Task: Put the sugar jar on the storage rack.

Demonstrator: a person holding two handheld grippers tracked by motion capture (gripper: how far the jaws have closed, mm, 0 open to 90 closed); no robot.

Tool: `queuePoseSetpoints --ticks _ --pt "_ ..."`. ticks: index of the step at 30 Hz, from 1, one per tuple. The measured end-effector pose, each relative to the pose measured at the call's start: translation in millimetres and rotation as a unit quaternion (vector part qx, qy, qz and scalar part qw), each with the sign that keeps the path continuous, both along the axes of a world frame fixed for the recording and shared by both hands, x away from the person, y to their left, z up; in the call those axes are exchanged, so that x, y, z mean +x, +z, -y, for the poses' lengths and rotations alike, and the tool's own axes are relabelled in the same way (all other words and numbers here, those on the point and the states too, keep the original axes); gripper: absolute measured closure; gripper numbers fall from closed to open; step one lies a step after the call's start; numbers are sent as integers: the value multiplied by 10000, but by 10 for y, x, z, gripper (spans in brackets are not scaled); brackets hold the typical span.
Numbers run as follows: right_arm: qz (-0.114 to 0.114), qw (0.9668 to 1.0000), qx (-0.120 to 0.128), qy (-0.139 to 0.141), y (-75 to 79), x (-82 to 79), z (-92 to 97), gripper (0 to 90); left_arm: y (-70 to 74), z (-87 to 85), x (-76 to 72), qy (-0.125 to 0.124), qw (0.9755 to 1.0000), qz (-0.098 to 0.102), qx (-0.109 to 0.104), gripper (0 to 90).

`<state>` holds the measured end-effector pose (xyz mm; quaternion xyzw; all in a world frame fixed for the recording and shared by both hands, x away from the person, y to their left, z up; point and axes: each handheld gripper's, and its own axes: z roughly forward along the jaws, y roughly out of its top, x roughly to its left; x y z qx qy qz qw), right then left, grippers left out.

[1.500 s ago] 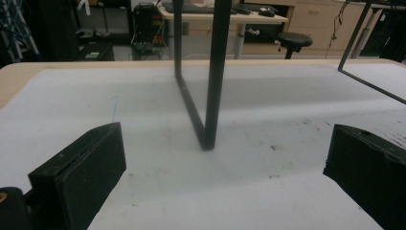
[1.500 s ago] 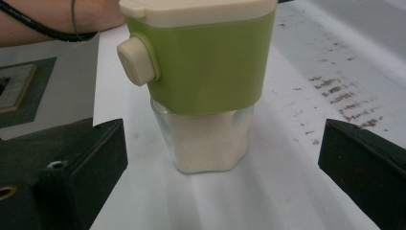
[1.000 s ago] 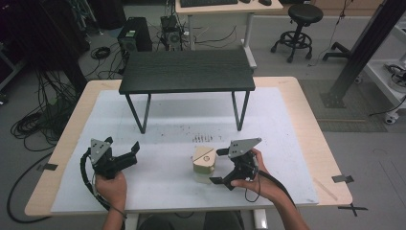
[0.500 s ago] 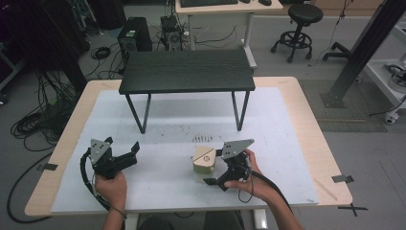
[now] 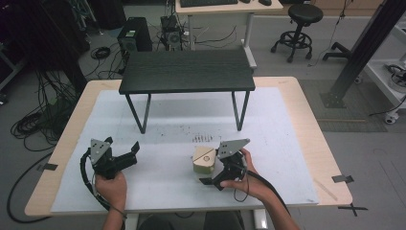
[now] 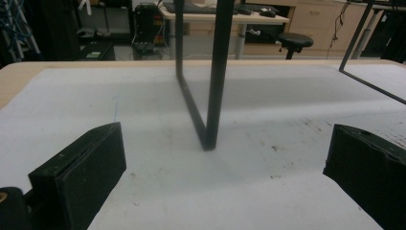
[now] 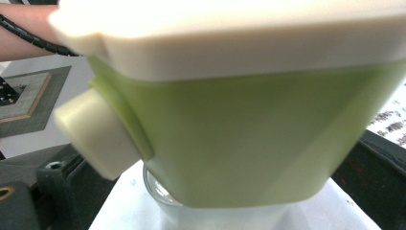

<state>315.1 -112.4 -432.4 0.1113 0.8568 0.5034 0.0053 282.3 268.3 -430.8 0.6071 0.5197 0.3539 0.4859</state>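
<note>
Green plastic container with cream lid and a clear base (image 5: 203,160) sits on the white-covered counter (image 5: 287,143), near-right of centre, in front of the black metal-legged bench (image 5: 186,72). Right gripper (image 5: 214,167) is at its right side; fingers spread wide, flanking the container, no clamp visible yet. Left gripper (image 5: 125,154) is well apart at near left, fingers wide open, empty. Right hand (image 5: 246,179) is clearly nearer; closing should grip it.

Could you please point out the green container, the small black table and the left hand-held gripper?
green container (image 7: 249,139), right gripper view, on its green side wall.
small black table (image 5: 186,71), high view, on its dark top.
left hand-held gripper (image 5: 125,152), high view, midway between its open fingertips.
</note>
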Motion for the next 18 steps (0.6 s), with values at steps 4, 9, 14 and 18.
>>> queuePoseSetpoints --ticks 4,9,14,18 --pt "-2 10000 10 18 1 5 -16 23 0 -2 0 -2 10000 3 0 5" --pt "2 10000 14 26 4 5 -28 24 0 0 -1 -3 10000 1 -2 5" --pt "1 10000 0 30 -5 4 -41 23 -1 2 0 -7 10000 0 6 5" --pt "3 10000 8 42 -18 2 -56 23 -1 4 2 -10 10000 -2 6 5"
